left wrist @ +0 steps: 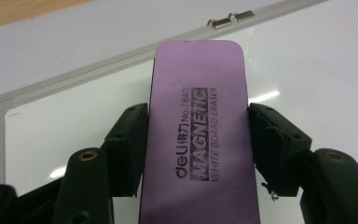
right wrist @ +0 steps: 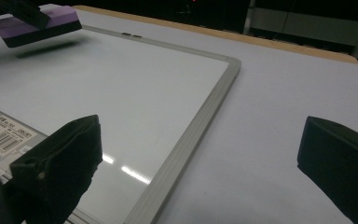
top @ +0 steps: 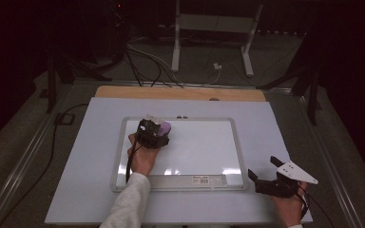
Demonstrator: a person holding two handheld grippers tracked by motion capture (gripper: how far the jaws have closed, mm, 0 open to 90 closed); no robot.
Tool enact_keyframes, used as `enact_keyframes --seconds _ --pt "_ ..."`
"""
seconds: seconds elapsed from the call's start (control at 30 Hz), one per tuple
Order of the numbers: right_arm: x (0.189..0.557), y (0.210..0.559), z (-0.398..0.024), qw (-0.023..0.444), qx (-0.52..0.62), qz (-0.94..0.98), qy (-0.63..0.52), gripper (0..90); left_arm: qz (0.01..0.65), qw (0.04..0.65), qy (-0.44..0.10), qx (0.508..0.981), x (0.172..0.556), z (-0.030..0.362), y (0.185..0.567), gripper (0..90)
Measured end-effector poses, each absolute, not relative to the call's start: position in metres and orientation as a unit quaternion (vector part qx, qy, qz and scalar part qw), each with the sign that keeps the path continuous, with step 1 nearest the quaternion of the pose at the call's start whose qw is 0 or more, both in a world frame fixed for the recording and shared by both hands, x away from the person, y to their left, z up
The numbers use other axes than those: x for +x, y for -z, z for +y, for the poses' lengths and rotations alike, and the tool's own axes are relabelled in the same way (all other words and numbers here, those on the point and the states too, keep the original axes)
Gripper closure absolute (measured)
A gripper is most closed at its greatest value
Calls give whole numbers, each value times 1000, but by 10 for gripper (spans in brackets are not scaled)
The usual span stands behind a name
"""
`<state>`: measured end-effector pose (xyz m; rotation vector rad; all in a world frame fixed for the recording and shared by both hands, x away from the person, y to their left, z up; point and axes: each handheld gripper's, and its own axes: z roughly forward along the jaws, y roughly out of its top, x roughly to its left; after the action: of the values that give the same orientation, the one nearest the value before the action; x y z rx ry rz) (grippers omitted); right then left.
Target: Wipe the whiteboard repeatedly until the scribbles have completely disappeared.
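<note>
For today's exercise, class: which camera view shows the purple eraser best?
The left gripper view: the eraser sits close up between that gripper's jaws, its printed label readable. The right gripper view shows it far off and side-on above the whiteboard. The high view shows just a purple edge beyond the left gripper.

Left gripper [top: 153, 132]: black body, a black cable trailing back along the forearm. Its fingers [left wrist: 127, 147] are matte black blocks with small recessed screw holes; brass-coloured inserts sit in the arms behind them. Left sleeve [top: 126, 203]: light grey, long, reaching the wrist. Right gripper [top: 262, 172]: black, carrying a grey three-cornered plate [top: 296, 172] (several small holes visible on top). Its fingers [right wrist: 60, 163] are blunt, dark, slightly scuffed pads.
</note>
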<state>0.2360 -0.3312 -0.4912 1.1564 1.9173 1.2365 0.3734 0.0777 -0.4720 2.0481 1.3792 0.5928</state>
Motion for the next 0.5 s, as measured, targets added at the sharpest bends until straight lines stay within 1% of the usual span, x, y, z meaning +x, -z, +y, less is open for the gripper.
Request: enact_keyframes --seconds 0.5 --pt "236 491 -331 288 434 718 -461 0 523 321 -221 758 359 92 461 418"
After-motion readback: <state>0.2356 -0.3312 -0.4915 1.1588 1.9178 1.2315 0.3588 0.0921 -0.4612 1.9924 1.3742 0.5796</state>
